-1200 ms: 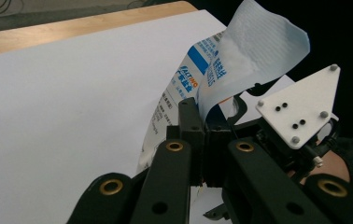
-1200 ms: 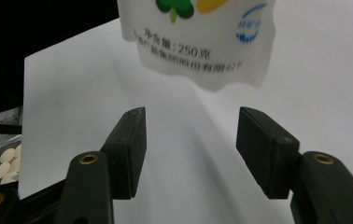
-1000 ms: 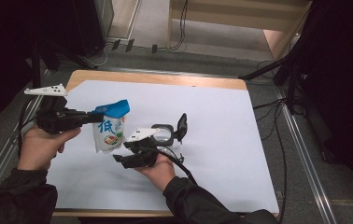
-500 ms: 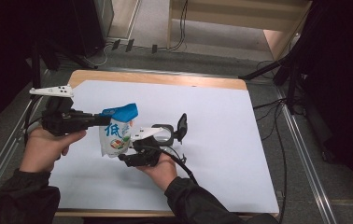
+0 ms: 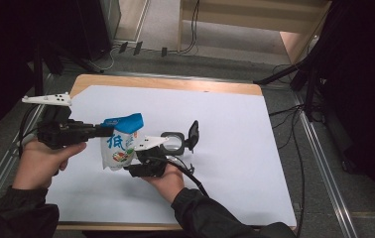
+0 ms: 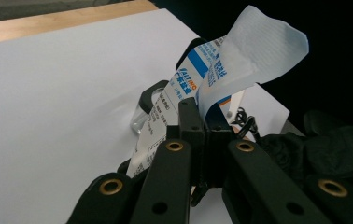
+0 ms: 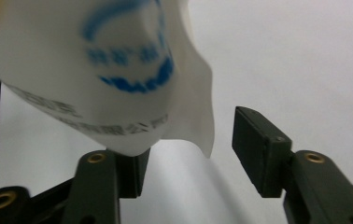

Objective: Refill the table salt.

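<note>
One pouch (image 5: 120,145), one clear jar (image 5: 173,142), one black lid (image 5: 193,134), two hand-held grippers

The white-covered bench (image 5: 235,163) lies bare to the right and far side. Near its middle, a small clear glass jar (image 5: 174,142) and its raised black lid (image 5: 193,134) block the way, just beside the blue-and-white plastic pouch (image 5: 119,148).

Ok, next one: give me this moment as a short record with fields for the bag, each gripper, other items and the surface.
bag: white and blue pouch, held up off the table
left gripper: shut on the bag's top edge
right gripper: jaws apart and just closing; bag's lower corner between them, right pad not touching
other items: small clear jar with black flip lid, open, beside the right hand
surface: white sheet on a wooden table
</note>
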`<state>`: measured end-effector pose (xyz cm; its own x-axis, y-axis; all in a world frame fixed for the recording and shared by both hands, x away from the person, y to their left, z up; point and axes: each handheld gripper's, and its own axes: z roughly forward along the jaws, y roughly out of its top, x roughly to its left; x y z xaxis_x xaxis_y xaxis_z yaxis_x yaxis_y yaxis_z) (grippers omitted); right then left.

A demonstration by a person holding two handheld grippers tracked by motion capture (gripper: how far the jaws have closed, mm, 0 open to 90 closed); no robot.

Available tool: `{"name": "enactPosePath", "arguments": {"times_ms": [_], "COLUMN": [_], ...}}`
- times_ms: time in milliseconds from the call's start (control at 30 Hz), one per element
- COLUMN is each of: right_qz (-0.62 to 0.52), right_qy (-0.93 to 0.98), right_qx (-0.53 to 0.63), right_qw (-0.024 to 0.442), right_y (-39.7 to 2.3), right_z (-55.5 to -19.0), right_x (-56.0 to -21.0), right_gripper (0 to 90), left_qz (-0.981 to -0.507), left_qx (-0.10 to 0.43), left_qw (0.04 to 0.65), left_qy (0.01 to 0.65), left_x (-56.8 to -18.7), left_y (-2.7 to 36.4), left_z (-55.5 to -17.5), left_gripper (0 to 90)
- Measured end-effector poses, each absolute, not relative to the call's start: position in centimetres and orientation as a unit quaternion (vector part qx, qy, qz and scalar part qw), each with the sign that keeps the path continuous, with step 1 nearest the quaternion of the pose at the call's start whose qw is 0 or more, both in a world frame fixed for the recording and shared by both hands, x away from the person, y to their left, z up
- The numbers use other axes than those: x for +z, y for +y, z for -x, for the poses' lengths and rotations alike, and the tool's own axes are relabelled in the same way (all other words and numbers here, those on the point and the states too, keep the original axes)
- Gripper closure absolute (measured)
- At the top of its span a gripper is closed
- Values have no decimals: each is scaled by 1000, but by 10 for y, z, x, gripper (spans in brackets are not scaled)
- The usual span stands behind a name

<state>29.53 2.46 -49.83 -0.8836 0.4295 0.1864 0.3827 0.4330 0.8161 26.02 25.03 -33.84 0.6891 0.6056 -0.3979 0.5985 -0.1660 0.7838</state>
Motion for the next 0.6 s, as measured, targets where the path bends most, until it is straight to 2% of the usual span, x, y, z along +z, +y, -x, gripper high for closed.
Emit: {"name": "enactPosePath", "arguments": {"times_ms": [500, 600], "right_qz": [-210, -200], "right_qy": [855, 857], "right_qx": [475, 475], "right_qw": [19, 8], "right_y": [28, 29], "right_z": [-286, -284], "right_x": [-499, -500], "right_gripper": [510, 547], "left_qz": [-762, -766], "left_qx": [22, 24], "left_qw": [500, 493], "left_qy": [410, 411], "left_x": [-342, -344], "left_y": [244, 240], "left_z": [-267, -271], "left_gripper": [900, 900]}}
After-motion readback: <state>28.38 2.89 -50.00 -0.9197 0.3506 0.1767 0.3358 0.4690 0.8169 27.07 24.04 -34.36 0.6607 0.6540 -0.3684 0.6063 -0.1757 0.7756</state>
